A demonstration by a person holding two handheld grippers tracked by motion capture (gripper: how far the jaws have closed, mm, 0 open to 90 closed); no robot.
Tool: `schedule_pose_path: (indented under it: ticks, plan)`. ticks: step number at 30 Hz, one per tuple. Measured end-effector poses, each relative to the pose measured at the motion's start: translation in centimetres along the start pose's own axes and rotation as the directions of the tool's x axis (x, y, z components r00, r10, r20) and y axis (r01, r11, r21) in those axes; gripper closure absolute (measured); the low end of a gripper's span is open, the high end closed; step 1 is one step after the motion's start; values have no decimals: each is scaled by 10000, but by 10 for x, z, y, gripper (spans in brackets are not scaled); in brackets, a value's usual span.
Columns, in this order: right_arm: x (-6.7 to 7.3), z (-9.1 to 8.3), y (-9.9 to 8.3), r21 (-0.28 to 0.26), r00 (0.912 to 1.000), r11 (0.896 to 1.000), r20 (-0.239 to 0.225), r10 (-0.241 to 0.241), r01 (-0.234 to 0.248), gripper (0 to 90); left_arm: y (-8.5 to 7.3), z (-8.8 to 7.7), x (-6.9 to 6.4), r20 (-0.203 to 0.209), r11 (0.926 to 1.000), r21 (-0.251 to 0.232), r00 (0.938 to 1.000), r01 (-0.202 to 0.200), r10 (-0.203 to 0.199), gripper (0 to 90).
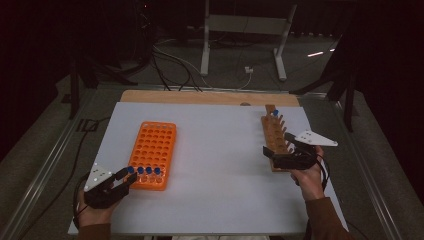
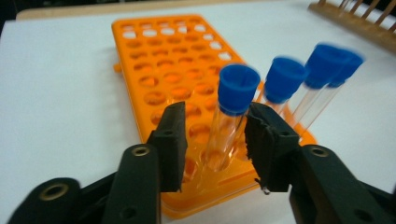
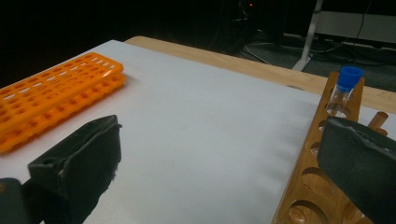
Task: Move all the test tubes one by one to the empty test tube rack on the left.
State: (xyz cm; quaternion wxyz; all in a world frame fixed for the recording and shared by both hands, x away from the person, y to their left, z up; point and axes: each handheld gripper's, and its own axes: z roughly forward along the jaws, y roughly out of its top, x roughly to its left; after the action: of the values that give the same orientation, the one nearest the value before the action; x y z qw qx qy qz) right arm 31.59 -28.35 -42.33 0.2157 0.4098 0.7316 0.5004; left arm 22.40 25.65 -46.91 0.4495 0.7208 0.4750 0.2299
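The orange plastic tube rack [image 2: 173,70] looks glossy, its clear tubes [image 2: 224,135] shine under smooth blue plastic caps [image 2: 238,86], the wooden peg rack [image 3: 317,154] looks varnished, and the white table [image 1: 220,150] is matt beside matt black tongs [image 2: 212,140].

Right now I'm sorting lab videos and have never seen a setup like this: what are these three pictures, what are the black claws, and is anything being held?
A person sits at a white table with a hand-held two-jaw gripper in each hand. One picture looks down from above; the other two come from cameras riding on each gripper. The left gripper has its jaws either side of a blue-capped tube standing in the near row of an orange rack, beside three more tubes; a gap shows at each pad, so it is not gripped. The right gripper is open over the near end of a wooden rack, which holds one more capped tube at its far end.
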Motion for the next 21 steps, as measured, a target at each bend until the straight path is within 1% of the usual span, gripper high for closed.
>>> schedule_pose_path:
  ticks: [2,3,6,8,10,12,15,17,21]
  plan:
    - [0,0,0,-1,10000,10000,7,13,-13,0,2,-5,1,184,9995,-301,9998,43,-38,554]
    - [-1,0,0,1,10000,10000,1,13,-13,0,3,-7,2,186,9991,-414,9998,34,-26,534]
    - [-1,0,0,17,10000,10000,-2,13,-13,0,5,-11,2,422,9967,-796,9990,173,-140,502]
    - [-1,1,0,23,10000,10000,14,6,-6,0,8,-11,0,562,9945,-1021,9983,217,-160,484]
    - [-1,0,1,7,10000,10000,30,4,-4,0,12,-11,-4,730,9922,-1219,9972,270,-182,419]
    - [-1,0,1,-5,10000,10000,38,8,-8,0,16,-10,-7,803,9903,-1374,9967,190,-80,374]
    - [-2,0,1,3,10000,10000,84,-1,1,0,22,-6,-16,763,9891,-1471,9970,19,94,257]
    - [-3,1,2,3,9999,10000,107,0,0,0,26,-3,-20,795,9889,-1488,9968,25,94,190]
    - [-4,1,2,0,9999,10000,129,11,-11,0,31,3,-27,863,9876,-1567,9963,85,51,135]
